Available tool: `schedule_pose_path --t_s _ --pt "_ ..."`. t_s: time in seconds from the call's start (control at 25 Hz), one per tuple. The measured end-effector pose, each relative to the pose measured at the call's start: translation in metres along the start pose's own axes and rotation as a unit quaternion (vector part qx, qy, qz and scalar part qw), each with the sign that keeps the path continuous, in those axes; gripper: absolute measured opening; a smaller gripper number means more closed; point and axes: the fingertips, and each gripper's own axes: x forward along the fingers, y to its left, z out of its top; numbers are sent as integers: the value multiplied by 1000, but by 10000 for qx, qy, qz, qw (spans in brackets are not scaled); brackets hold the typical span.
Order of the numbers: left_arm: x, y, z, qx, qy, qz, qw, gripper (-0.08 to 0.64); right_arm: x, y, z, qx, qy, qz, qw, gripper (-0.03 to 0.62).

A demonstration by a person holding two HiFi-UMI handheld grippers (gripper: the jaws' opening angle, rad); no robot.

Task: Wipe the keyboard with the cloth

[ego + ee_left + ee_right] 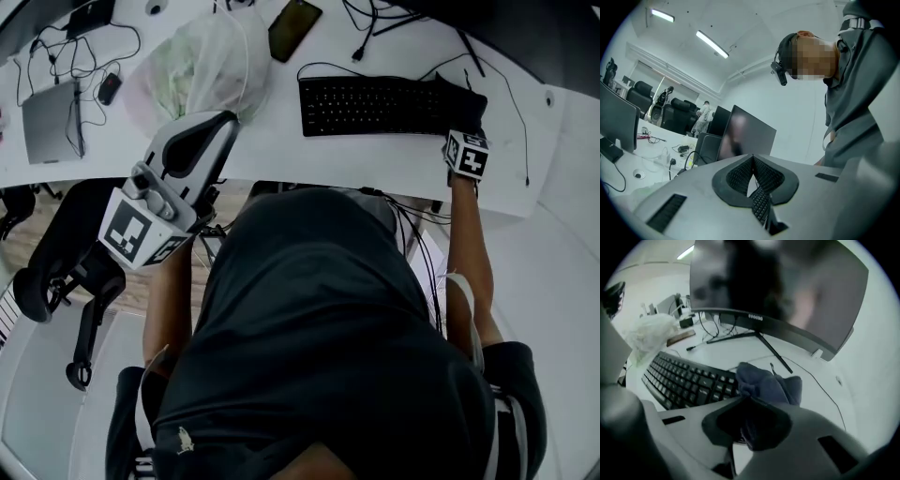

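**Item 1: right gripper** (pixel 749 405). Clenched on the cloth. In the right gripper view my jaws are pinched on a fold of it, and the rest bunches out past the tips.

**Item 2: cloth** (pixel 769 384). Dark and soft, crumpled into a lump. In the head view it sits at the upper right of the frame, on the right end of the keyboard and touching it.

**Item 3: keyboard** (pixel 373 105). Black and full width, lying flat on the white desk (pixel 272 150) at upper centre of the head view. Its cable loops off to the left. In the right gripper view the key rows run away to the left of the frame.

**Item 4: left gripper** (pixel 753 169). Shut with nothing in it; the pads meet along their whole length. I hold it off the desk at the left of the head view, tipped up and away from the work.

**Item 5: plastic bag** (pixel 202 61). Crumpled, just left of the keyboard.

**Handling note, in my judgement.** The wipe looks to be starting from the right end.
- Keep the grip firm so the cloth does not slip out.
- Press the bunched part flat on the keycaps, not the jaw tips.
- Draw it leftward along the rows in even, overlapping passes.
- Keep the pressure light enough that the keyboard does not slide.
- If it does slide, the idle left gripper could steady the left edge.
- Stop short of the bag and the cable.
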Motion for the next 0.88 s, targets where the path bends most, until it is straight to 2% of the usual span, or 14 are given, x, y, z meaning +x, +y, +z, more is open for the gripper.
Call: schedule_pose_path --t_s 0.12,0.24,0.36,0.48,0.64,0.88 --pt "-3 6 -2 -76 -34 5 10000 5 -27 32 52 283 -820 419 9953 31" --pt "-1 7 -7 -184 -17 -66 9998 5 -57 66 101 319 -1626 905 9820 31" --pt "3 7 -14 -249 37 -150 9996 5 -78 78 129 199 -2107 1067 9715 31" --pt "5 7 -19 -333 48 -219 9992 5 -90 79 137 -95 -2181 1000 9707 28" --pt "7 3 -23 -364 40 -300 9989 5 -105 70 136 77 -2215 915 9708 26" --pt "-2 -6 -26 -362 -29 -313 9989 5 -129 73 127 4 -2274 923 9694 26"
